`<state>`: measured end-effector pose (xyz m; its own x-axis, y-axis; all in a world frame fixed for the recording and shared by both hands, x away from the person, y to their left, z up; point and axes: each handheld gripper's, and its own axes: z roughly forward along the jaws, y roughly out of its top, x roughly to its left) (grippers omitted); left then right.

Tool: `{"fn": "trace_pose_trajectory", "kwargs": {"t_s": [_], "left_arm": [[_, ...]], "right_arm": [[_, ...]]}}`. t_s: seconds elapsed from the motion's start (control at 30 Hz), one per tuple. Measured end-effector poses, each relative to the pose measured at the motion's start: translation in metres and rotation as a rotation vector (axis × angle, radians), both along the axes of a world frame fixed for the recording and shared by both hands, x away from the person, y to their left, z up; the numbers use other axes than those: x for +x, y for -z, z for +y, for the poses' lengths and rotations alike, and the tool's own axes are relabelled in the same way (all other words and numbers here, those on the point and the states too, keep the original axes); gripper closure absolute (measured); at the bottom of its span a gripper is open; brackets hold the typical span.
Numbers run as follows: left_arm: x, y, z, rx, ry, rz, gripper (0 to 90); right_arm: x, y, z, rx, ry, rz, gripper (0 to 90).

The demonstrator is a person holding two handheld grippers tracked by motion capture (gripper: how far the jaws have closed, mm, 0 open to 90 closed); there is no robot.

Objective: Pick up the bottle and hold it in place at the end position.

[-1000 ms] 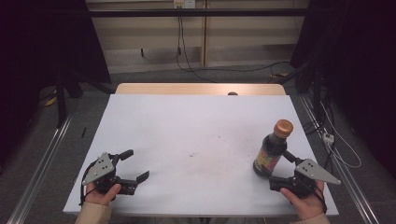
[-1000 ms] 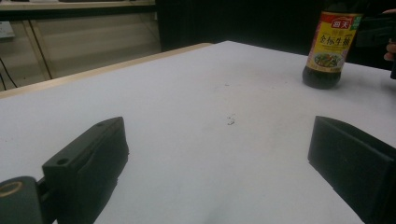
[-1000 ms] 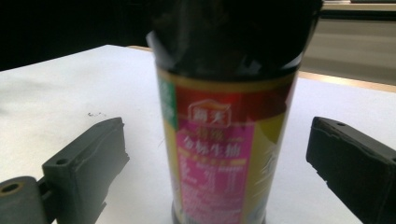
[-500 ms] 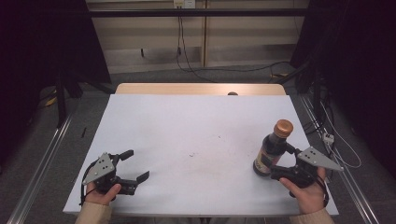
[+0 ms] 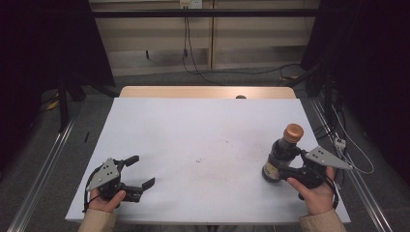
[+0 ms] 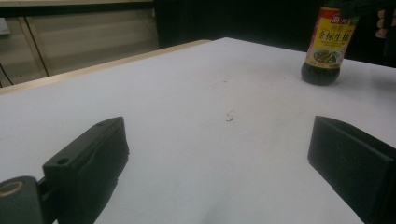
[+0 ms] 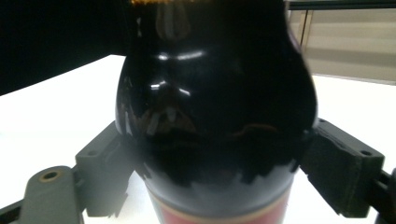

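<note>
A dark glass sauce bottle (image 5: pixel 280 153) with a brown cap and a yellow-red label stands upright on the white table (image 5: pixel 203 130) at the right. My right gripper (image 5: pixel 279 167) is around its lower body. In the right gripper view the bottle (image 7: pixel 215 107) sits between both black pads (image 7: pixel 105 163), which press its two sides. My left gripper (image 5: pixel 141 170) rests at the table's front left, open and holding nothing. In the left gripper view its jaws stand wide apart over bare table, left gripper (image 6: pixel 219 154), with the bottle (image 6: pixel 327 46) far off.
A wooden strip (image 5: pixel 208 92) edges the table's far side, with a small dark object (image 5: pixel 240 96) on it. A few dark specks (image 5: pixel 198 161) mark the table's middle. Metal rails (image 5: pixel 43 179) and cables (image 5: pixel 338 140) lie on the floor on both sides.
My right gripper has moved forward from behind the bottle and its jaws now flank and press the bottle's body. The bottle and the left gripper have stayed put.
</note>
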<state>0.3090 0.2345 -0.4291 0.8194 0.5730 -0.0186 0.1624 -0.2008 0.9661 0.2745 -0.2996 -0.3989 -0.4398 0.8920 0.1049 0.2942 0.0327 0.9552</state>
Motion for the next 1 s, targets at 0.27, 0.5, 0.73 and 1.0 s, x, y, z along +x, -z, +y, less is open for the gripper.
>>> {"fn": "trace_pose_trajectory", "kwargs": {"t_s": [0.27,0.5,0.73,1.0], "left_arm": [[0.0,0.0005,-0.0004,-0.002,0.001,0.008,4.8],[-0.0002,-0.0001,-0.0019,0.001,0.005,0.004,4.8],[0.0008,0.0003,-0.0016,-0.008,0.0,0.007,4.9],[0.0009,0.0006,-0.0017,-0.012,0.0,0.006,4.9]], "right_arm": [[0.0028,-0.0009,0.0022,-0.016,-0.006,-0.012,23.2],[0.002,-0.0008,0.0019,-0.02,-0.016,-0.019,26.4],[0.0028,-0.0005,0.0008,-0.028,-0.031,-0.029,27.4],[0.0052,0.0003,-0.0005,-0.019,-0.044,-0.043,27.7]]}}
